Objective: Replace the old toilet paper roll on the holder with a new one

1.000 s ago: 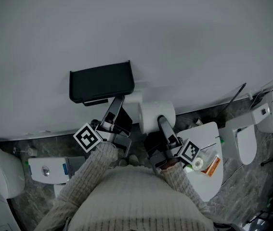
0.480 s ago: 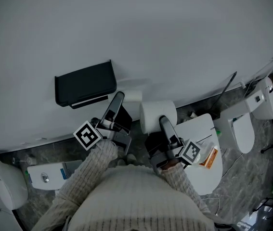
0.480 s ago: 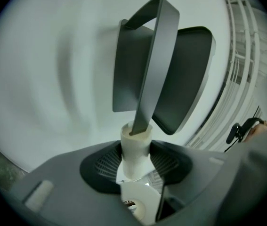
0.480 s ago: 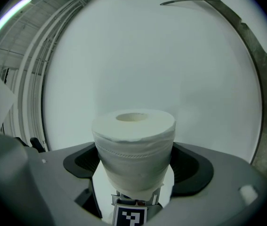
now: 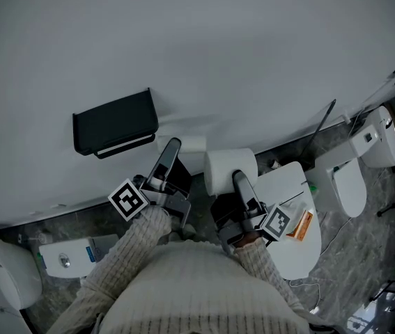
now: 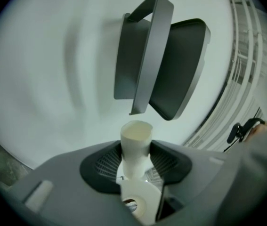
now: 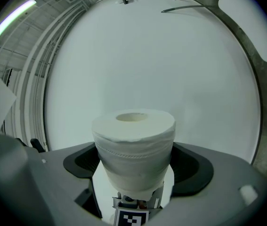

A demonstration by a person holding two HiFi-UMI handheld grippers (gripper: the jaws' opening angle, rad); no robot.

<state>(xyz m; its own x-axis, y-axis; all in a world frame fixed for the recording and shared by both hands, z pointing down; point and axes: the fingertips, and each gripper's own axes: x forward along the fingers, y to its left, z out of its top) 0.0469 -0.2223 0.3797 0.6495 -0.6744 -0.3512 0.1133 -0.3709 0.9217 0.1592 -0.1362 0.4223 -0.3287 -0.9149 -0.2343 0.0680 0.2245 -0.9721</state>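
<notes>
Near the black holder (image 5: 115, 122), left fingers (image 6: 106, 163) around empty core (image 6: 136, 140), right fingers (image 7: 80, 162) around full roll (image 7: 134, 149).

Holder (image 5: 115, 122) on the wall (image 5: 253, 47), cardboard tube (image 5: 187, 145) just right of it, full roll (image 5: 230, 171) farther right.

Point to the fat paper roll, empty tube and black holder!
White toilet paper roll (image 7: 135, 149): right gripper view, side.
Pale empty cardboard tube (image 6: 135, 147): left gripper view, side.
Black wall holder (image 5: 115, 122): head view, lid.
</notes>
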